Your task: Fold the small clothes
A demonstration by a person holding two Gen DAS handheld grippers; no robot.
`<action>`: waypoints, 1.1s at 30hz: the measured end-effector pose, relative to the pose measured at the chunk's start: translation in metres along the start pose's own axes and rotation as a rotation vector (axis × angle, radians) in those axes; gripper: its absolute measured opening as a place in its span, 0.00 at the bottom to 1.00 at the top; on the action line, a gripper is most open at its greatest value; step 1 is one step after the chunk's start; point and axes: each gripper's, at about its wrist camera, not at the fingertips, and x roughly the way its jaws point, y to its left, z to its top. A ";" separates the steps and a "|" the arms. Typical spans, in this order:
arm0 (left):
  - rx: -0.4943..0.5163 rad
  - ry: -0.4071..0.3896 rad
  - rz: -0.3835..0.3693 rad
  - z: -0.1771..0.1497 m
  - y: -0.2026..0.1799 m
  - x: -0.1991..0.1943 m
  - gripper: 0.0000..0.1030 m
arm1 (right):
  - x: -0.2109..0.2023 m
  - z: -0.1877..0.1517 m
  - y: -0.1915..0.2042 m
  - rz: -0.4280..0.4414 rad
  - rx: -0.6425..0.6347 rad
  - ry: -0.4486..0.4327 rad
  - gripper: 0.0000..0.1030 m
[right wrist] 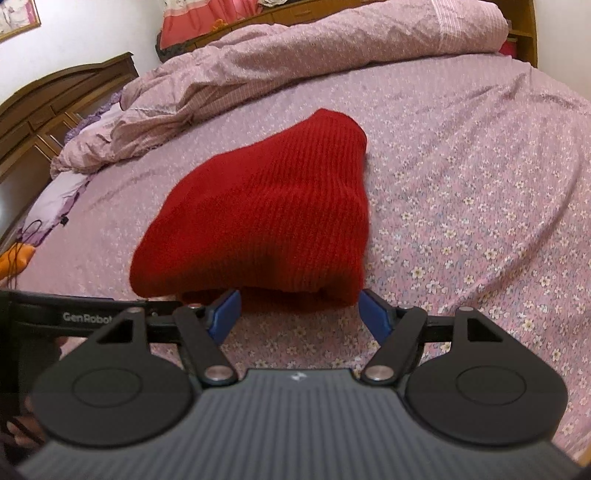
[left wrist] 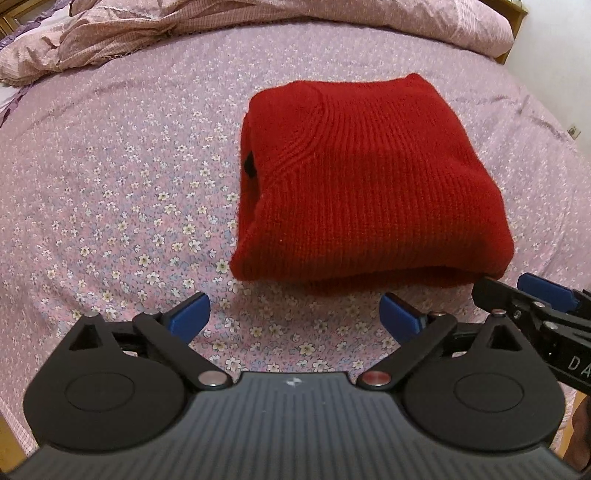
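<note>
Left wrist view: a folded red knit sweater (left wrist: 369,184) lies on a bed (left wrist: 110,184) spread with a pink flowered sheet, a rumpled pink quilt (left wrist: 221,26) bunched along the far side. The left tongs (left wrist: 295,310) hover just short of the sweater's near edge, blue pads wide apart, nothing between them. The right tongs (left wrist: 517,291) enter from the right edge, tips at the sweater's near right corner.

Right wrist view: the same sweater (right wrist: 266,214) sits mid-bed (right wrist: 461,184), folded into a thick bundle. The right tongs (right wrist: 299,314) stand apart, their blue pads flanking the sweater's near edge without pressing on it. The left tongs' black frame shows at the left edge. A wooden headboard (right wrist: 55,96) rises at far left.
</note>
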 end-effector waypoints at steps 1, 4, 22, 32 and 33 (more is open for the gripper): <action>0.001 0.004 0.001 0.000 0.000 0.002 0.97 | 0.001 0.000 0.000 -0.003 0.000 0.004 0.70; 0.003 0.014 0.006 0.000 0.000 0.006 0.97 | 0.005 -0.001 -0.002 -0.007 0.008 0.013 0.70; 0.003 0.037 0.012 -0.001 0.002 0.015 0.97 | 0.015 -0.002 -0.008 0.003 0.037 0.042 0.70; 0.003 0.035 0.014 -0.001 0.001 0.014 0.97 | 0.014 -0.002 -0.007 0.003 0.037 0.038 0.70; 0.003 0.035 0.014 -0.001 0.001 0.014 0.97 | 0.014 -0.002 -0.007 0.004 0.037 0.038 0.70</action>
